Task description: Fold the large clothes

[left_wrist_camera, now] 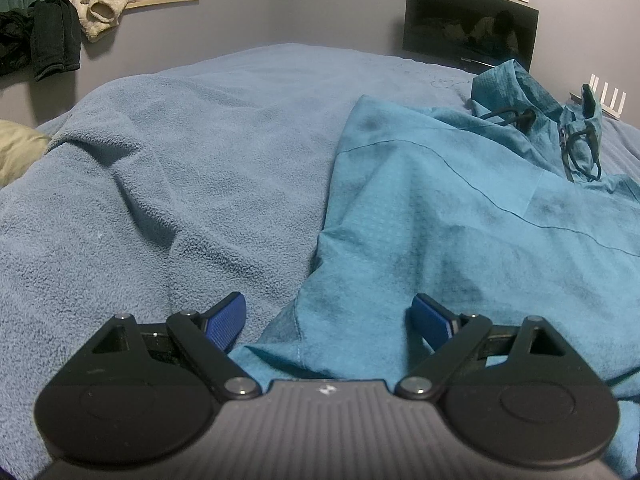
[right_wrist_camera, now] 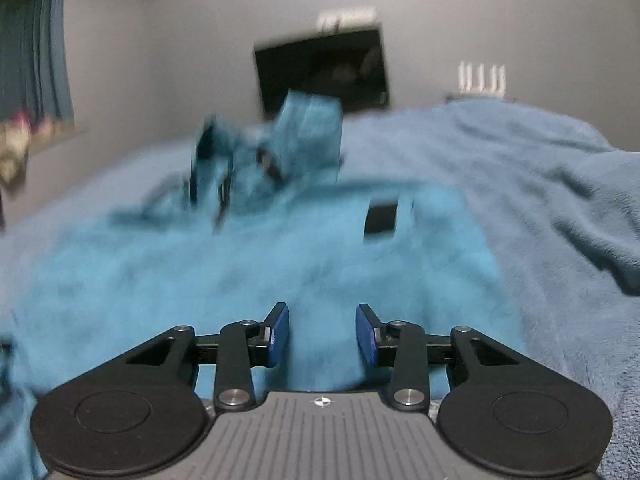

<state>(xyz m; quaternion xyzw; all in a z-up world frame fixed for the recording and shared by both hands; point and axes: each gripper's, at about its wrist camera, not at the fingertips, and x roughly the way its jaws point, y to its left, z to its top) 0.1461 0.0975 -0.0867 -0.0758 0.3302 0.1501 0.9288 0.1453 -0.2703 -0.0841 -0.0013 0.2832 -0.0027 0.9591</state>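
A turquoise hooded jacket (left_wrist_camera: pixel 460 216) lies spread on a blue fleece blanket (left_wrist_camera: pixel 180 168), its hood and black drawcords (left_wrist_camera: pixel 576 148) at the far right. My left gripper (left_wrist_camera: pixel 330 320) is open, its blue pads low over the jacket's near left edge, nothing between them. In the right wrist view, which is motion-blurred, the jacket (right_wrist_camera: pixel 256 264) fills the middle, with a black patch (right_wrist_camera: pixel 381 218) on it. My right gripper (right_wrist_camera: pixel 322 334) is open above the jacket's near part, with fabric below the gap but not clamped.
A dark monitor (left_wrist_camera: pixel 468 36) stands against the grey wall behind the bed, with a white router (left_wrist_camera: pixel 600 100) beside it. Clothes hang from a shelf (left_wrist_camera: pixel 164 0) at the far left. A beige pillow (left_wrist_camera: pixel 16 152) lies at the left edge.
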